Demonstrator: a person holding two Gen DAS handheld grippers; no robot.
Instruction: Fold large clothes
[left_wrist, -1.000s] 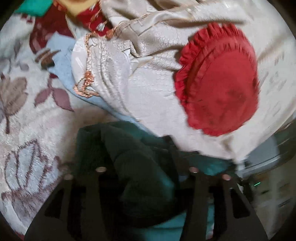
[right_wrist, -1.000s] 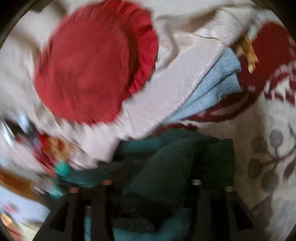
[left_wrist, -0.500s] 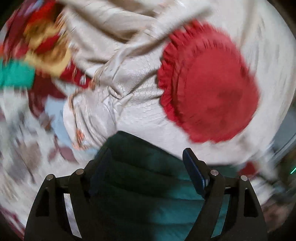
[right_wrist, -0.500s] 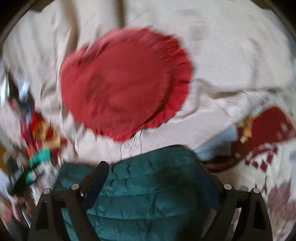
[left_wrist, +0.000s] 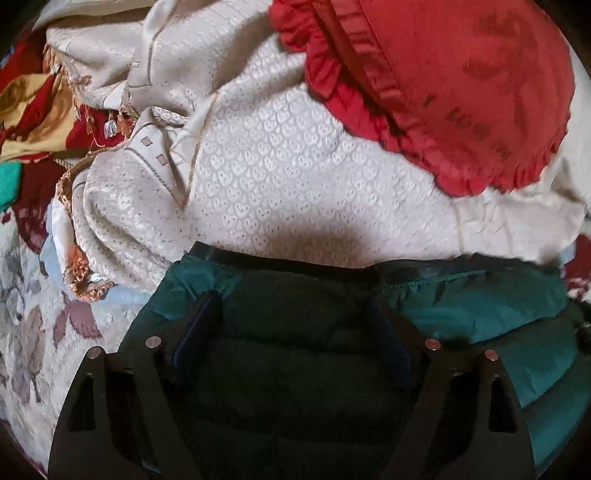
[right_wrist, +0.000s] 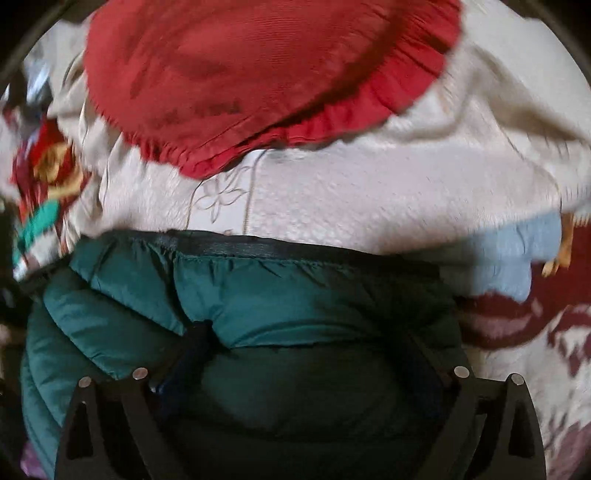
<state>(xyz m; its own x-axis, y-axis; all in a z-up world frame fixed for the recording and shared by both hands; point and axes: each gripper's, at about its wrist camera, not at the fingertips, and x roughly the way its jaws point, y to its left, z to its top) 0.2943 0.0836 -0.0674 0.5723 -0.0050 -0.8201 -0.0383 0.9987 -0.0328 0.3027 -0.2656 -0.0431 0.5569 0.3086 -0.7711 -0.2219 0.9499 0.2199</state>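
A dark teal quilted puffer jacket (left_wrist: 461, 306) lies bunched on a patterned bedspread and fills the lower half of both views (right_wrist: 258, 302). My left gripper (left_wrist: 291, 332) is open, its fingers spread wide over the jacket's padded fabric near the hem. My right gripper (right_wrist: 306, 354) is open too, its fingers pressed down into the jacket's folds, with fabric bulging between them. The black elastic hem band (right_wrist: 229, 245) runs across the far edge of the jacket.
A cream embroidered cloth (left_wrist: 277, 155) lies heaped just beyond the jacket. A round red frilled cushion (left_wrist: 443, 81) rests on it, also in the right wrist view (right_wrist: 258, 74). A light blue garment (right_wrist: 517, 254) lies at right. Red and gold fabrics (left_wrist: 33, 110) lie far left.
Both grippers opened from their grip on the jacket a second ago and have since moved closer to the cloth and cushion. The jacket now lies flatter under them.
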